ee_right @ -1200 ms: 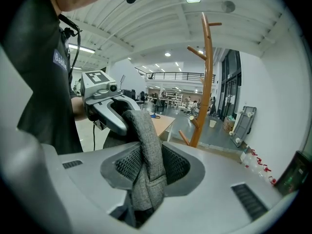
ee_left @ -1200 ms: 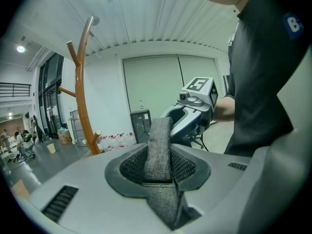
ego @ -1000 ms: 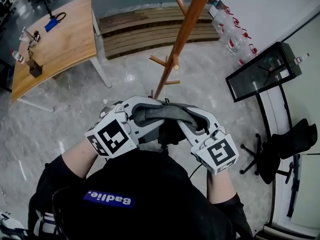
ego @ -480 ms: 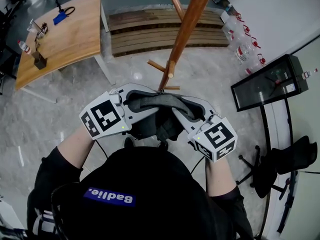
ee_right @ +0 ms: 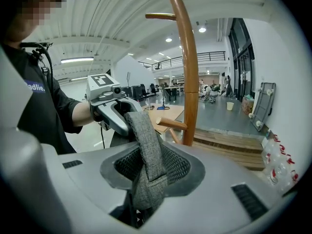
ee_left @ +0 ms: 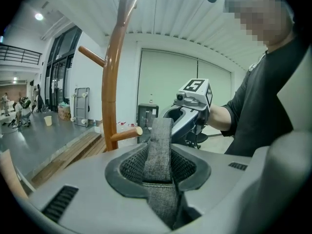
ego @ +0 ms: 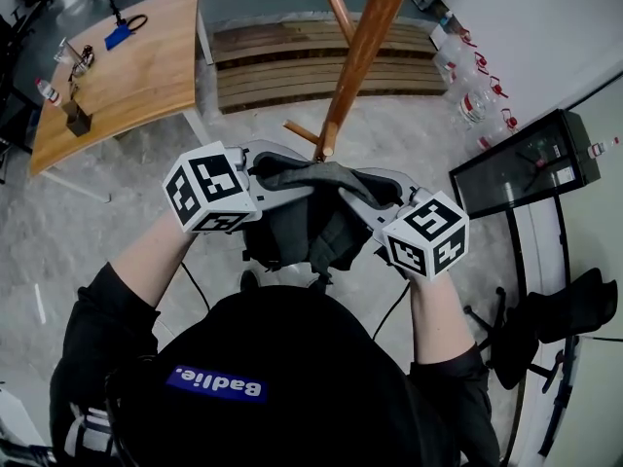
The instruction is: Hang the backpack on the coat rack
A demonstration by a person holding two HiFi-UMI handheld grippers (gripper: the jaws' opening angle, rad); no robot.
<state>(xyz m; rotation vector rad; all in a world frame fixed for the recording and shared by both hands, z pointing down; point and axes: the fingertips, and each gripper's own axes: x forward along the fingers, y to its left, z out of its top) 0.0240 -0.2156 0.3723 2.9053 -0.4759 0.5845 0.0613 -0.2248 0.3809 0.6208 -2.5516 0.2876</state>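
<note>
A grey fabric backpack (ego: 307, 232) hangs between my two grippers by its top strap (ego: 316, 175). My left gripper (ego: 282, 168) is shut on the strap's left end, which sits pinched between its pads (ee_left: 158, 155). My right gripper (ego: 365, 188) is shut on the other end, and the strap (ee_right: 146, 155) is doubled over inside its jaws. The wooden coat rack (ego: 360, 56) stands just beyond the strap. One short peg (ego: 310, 136) points toward it and a higher peg (ego: 340, 13) angles upward. The same pole (ee_left: 111, 82) shows in the left gripper view and, as a pole (ee_right: 189, 72), in the right gripper view.
A wooden table (ego: 127, 66) with small items stands at the upper left. A slatted wooden platform (ego: 282, 61) lies behind the rack's base. Water bottles (ego: 477, 100) line the right wall beside a black-framed panel (ego: 531, 159). A black office chair (ego: 555, 309) is at the right.
Both grippers have carried the strap and backpack closer to the coat rack. The marker cubes have rolled, and the lower peg now sits just beyond the strap.
</note>
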